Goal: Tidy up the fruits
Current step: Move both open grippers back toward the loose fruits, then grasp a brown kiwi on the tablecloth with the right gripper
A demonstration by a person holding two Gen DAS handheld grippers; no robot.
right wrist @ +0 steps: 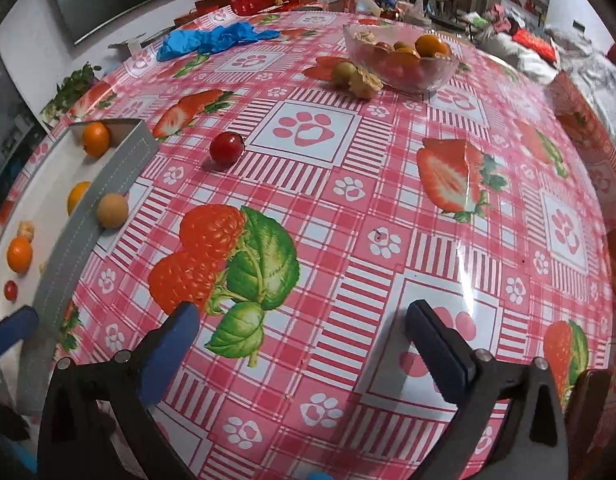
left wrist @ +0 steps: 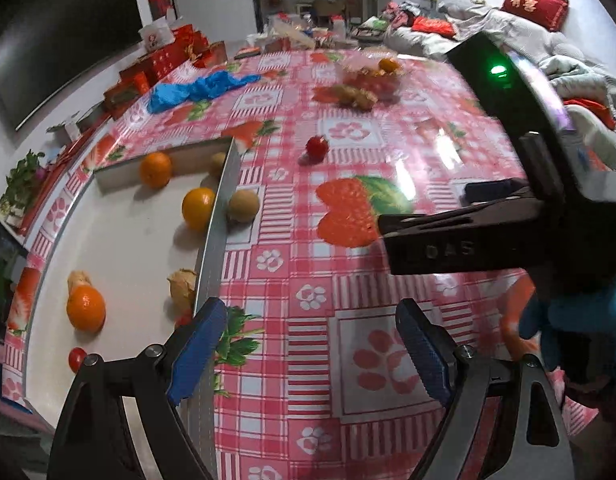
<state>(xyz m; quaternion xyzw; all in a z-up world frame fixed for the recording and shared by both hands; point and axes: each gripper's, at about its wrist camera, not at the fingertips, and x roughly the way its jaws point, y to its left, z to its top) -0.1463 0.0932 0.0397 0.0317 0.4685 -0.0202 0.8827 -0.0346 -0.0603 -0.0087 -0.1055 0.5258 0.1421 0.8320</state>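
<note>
A grey-rimmed white tray lies at the table's left and holds oranges, a small red fruit and husked fruits. A brown round fruit rests on the cloth against the tray's rim. A red fruit lies loose mid-table. A glass bowl with several fruits stands far, with a green fruit and a husked one beside it. My left gripper is open and empty by the tray's rim. My right gripper is open and empty above the cloth.
The table wears a red checked cloth with fruit prints. Blue gloves lie at the far left. Red boxes line the far left edge. A dark screen hangs on the wall. The right gripper's body shows in the left wrist view.
</note>
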